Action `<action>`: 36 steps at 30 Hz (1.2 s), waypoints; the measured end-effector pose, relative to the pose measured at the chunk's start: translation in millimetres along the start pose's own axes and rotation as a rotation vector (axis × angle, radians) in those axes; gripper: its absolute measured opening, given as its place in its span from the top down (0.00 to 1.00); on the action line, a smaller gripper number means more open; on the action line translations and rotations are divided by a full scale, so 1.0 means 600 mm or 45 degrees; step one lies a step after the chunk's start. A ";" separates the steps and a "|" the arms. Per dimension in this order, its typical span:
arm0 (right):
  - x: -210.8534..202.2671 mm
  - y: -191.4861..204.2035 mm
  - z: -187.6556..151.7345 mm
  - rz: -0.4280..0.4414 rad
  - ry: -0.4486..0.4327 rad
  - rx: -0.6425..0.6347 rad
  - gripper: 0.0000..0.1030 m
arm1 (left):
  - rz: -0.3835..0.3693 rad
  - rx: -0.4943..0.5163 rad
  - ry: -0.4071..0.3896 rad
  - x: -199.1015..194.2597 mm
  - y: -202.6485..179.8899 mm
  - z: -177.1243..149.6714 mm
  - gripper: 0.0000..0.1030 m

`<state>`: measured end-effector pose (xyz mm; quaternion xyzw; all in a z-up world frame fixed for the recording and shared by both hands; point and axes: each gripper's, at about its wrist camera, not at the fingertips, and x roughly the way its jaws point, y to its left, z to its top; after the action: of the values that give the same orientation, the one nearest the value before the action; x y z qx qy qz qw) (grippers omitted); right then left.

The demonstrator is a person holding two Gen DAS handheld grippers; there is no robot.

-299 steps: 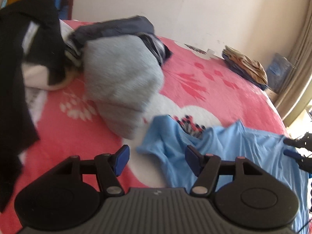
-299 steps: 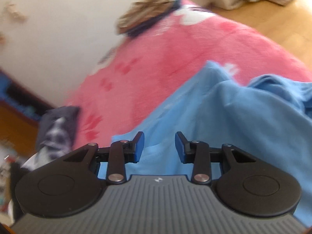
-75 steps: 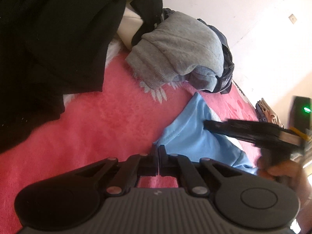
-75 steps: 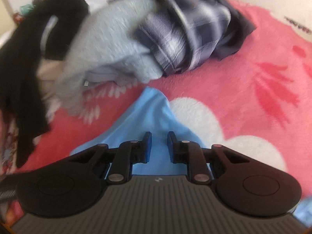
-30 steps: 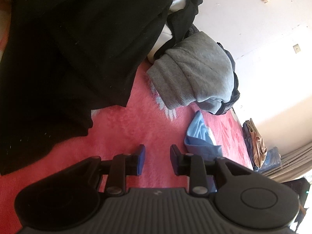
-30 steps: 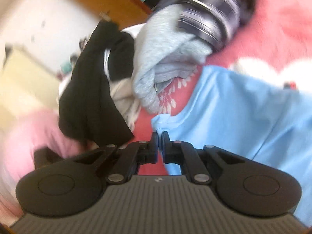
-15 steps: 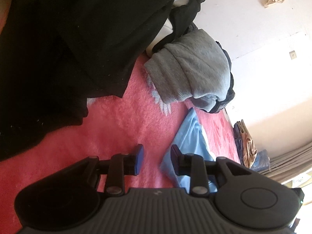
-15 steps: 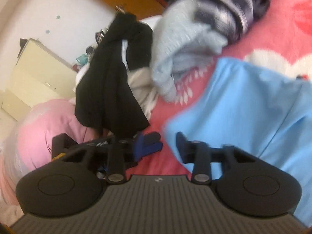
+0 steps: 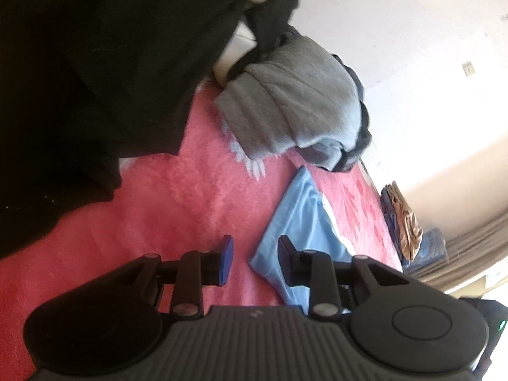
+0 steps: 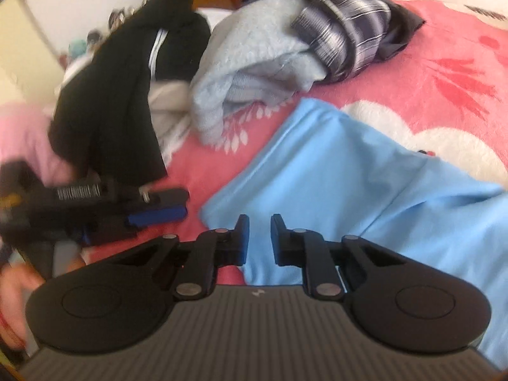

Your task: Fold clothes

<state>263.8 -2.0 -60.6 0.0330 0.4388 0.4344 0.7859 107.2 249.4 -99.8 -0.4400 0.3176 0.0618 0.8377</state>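
A light blue T-shirt (image 10: 365, 174) lies spread on the pink bed blanket (image 10: 444, 63); it also shows in the left wrist view (image 9: 298, 219) as a narrow folded strip. My left gripper (image 9: 255, 260) is open and empty, its fingers at the near corner of the shirt. It also shows in the right wrist view (image 10: 158, 209), just left of the shirt's corner. My right gripper (image 10: 258, 238) is open and empty, hovering over the shirt's near left corner.
A pile of unfolded clothes sits beyond the shirt: a grey sweater (image 10: 254, 63), a plaid garment (image 10: 346, 38) and a black garment (image 10: 127, 89). The black garment (image 9: 95, 63) fills the left of the left wrist view. A folded stack (image 9: 403, 222) lies at the bed's far end.
My right gripper let go of the shirt's corner and now hovers open over it. My left gripper stays open near the shirt's corner, which now lies flat on the blanket.
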 end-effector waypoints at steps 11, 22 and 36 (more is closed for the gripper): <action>-0.081 0.010 -0.044 -0.172 0.070 -0.178 0.87 | 0.239 0.541 0.040 0.025 -0.089 -0.042 0.74; -0.176 -0.122 0.002 -0.511 -0.166 0.055 0.70 | 0.206 0.627 -0.084 0.004 -0.138 -0.033 0.73; -0.161 -0.247 0.079 -0.522 -0.150 0.206 0.61 | 0.260 0.765 0.000 0.129 -0.191 -0.048 0.73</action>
<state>371.8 -147.0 -32.0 0.0311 0.4232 0.2263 0.8768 198.5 143.8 -76.8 -0.1388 0.3641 0.0489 0.9197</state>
